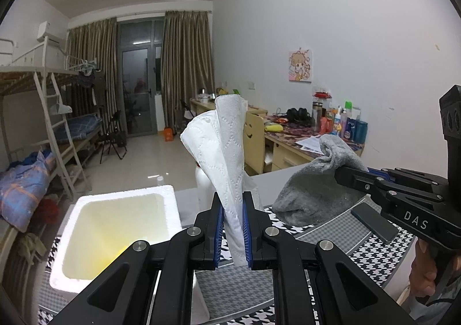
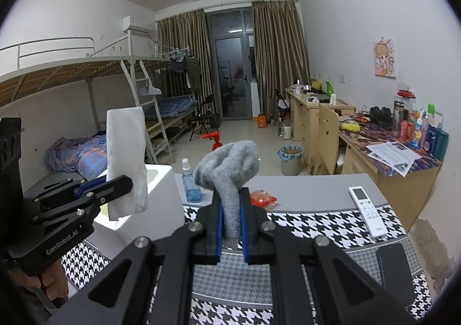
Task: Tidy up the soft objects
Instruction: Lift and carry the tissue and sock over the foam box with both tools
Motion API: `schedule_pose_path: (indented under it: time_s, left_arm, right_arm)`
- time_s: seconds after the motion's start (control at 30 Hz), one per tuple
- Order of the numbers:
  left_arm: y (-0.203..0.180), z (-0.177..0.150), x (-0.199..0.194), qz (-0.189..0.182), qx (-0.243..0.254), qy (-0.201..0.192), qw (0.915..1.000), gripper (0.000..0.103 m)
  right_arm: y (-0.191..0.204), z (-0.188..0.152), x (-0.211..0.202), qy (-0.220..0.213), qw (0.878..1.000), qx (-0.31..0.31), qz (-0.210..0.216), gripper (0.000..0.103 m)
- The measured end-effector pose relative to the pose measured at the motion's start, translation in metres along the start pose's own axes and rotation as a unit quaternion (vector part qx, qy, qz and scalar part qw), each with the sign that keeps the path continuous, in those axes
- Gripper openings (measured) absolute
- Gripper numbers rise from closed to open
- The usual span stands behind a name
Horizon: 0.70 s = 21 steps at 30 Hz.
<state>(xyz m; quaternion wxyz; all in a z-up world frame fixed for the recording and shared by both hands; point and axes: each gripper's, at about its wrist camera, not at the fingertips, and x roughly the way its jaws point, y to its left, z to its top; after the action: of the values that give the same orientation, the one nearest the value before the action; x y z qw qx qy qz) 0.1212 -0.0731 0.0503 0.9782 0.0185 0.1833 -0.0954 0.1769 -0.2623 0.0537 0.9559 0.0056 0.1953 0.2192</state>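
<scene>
My left gripper (image 1: 232,227) is shut on a white paper towel (image 1: 222,146) that stands up between its blue pads, held above the table just right of a white foam box (image 1: 121,227). My right gripper (image 2: 232,220) is shut on a grey sock (image 2: 230,172) and holds it above the houndstooth mat. In the left wrist view the right gripper (image 1: 345,174) and the grey sock (image 1: 314,186) show at the right. In the right wrist view the left gripper (image 2: 115,184) with the paper towel (image 2: 125,158) is over the foam box (image 2: 161,195).
A houndstooth mat (image 2: 311,221) covers the grey table. On it lie a white remote (image 2: 367,211), a red packet (image 2: 262,198), a blue spray bottle (image 2: 191,184) and a dark phone (image 1: 374,222). Bunk beds stand left, cluttered desks right.
</scene>
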Motion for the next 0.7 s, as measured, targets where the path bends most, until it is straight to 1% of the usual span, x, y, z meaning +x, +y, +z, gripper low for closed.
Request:
schedule_pose_path:
  time_s: [0.37,0.53,0.7]
  left_arm:
    - [0.011,0.004,-0.002,0.024,-0.006,-0.004,0.9997,0.013]
    - [0.022,0.004,-0.001,0.045,-0.016,0.0,0.9989,0.013]
    - [0.032,0.006,-0.003,0.065,-0.021,-0.001,0.9977,0.013]
  right_arm:
    - [0.01,0.006,0.004,-0.004,1.0,-0.009,0.013,0.013]
    - [0.012,0.011,0.011,-0.003,1.0,-0.006,0.021,0.013]
    - [0.022,0.013,0.015,-0.001,0.999,-0.01,0.034,0.013]
